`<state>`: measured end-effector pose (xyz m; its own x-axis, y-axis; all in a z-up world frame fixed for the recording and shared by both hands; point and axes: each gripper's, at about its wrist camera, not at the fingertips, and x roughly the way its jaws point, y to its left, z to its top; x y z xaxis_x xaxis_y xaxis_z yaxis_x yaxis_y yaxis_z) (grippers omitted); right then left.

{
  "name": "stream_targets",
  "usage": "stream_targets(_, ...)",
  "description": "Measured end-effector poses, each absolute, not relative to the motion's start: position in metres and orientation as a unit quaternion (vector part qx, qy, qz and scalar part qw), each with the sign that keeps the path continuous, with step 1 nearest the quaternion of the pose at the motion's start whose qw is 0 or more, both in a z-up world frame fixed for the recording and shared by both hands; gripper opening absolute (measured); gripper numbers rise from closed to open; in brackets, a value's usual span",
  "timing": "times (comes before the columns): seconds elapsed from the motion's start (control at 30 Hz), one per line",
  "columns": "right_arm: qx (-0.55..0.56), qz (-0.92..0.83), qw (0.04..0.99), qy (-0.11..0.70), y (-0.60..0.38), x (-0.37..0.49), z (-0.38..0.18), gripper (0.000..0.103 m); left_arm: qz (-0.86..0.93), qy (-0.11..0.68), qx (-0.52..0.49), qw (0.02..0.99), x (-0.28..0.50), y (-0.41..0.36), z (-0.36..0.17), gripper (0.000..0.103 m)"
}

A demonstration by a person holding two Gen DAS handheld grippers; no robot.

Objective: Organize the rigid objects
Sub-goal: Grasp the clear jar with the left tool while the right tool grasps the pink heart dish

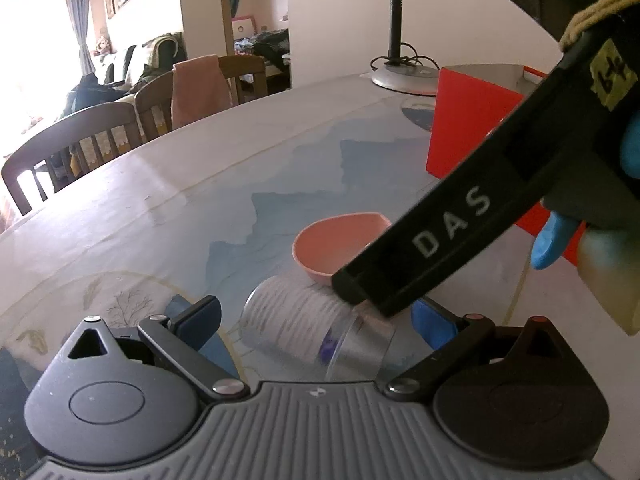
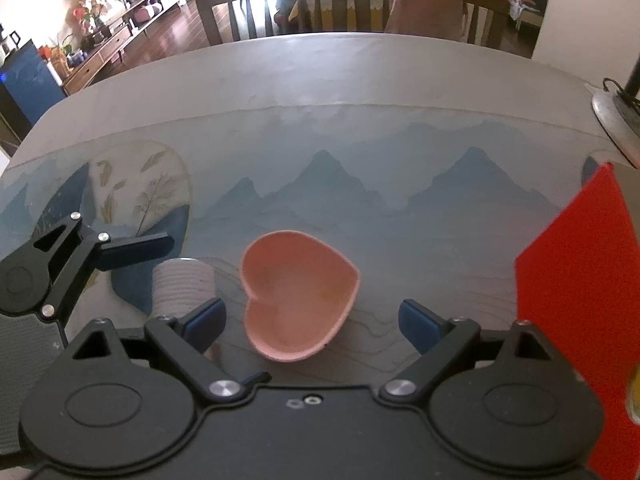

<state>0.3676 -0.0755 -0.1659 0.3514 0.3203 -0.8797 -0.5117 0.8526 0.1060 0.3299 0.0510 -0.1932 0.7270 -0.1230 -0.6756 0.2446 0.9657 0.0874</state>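
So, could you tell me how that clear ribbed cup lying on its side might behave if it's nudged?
The clear ribbed cup lies on its side on the glossy table, so it would probably roll. Its thin, see-through wall suggests it is light and may skid. It looks rigid, possibly crackable if squeezed.

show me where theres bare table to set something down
Free: the wide stretch between the pink heart dish and the chairs. Crowded: near edge, where the ribbed clear cup, dish, red box and both tongs bunch together.

Black hand-held gripper (image 2: 311, 318) w/ blue pads (image 2: 416, 322), silver screws, prob. blue glove (image 1: 552, 246).
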Motion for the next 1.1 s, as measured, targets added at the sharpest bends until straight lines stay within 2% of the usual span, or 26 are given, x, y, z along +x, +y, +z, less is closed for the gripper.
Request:
stream_targets(0.1, -0.103, 0.254, 0.815, 0.510, -0.070, 0.369, -0.170, 0.093, -0.096, 0.356, 0.080, 0.926, 0.331, 0.056, -0.195, 0.101)
stream_targets(0.3, -0.126, 0.249, 0.816, 0.505, -0.062, 0.370, -0.177, 0.090, -0.085, 0.359, 0.066, 0.927, 0.327, 0.063, -0.197, 0.084)
stream_targets(0.4, -0.142, 0.246, 0.820, 0.496, -0.058, 0.368, -0.176, 0.085, -0.080, 0.358, 0.065, 0.928, 0.325, 0.063, -0.196, 0.078)
stream_targets(0.5, -0.148, 0.250, 0.824, 0.487, -0.057, 0.366, -0.174, 0.077, -0.075, 0.358, 0.067, 0.928, 0.324, 0.062, -0.196, 0.078)
stream_targets(0.57, -0.149, 0.252, 0.826, 0.481, -0.056, 0.364, -0.173, 0.065, -0.073, 0.359, 0.070, 0.928, 0.323, 0.061, -0.196, 0.078)
stream_targets(0.63, -0.151, 0.251, 0.827, 0.480, -0.054, 0.363, -0.171, 0.060, -0.068, 0.362, 0.073, 0.927, 0.324, 0.059, -0.195, 0.078)
stream_targets(1.1, -0.124, 0.243, 0.837, 0.475, -0.081, 0.337, -0.137, 0.060, -0.036, 0.384, 0.049, 0.921, 0.312, 0.053, -0.180, 0.078)
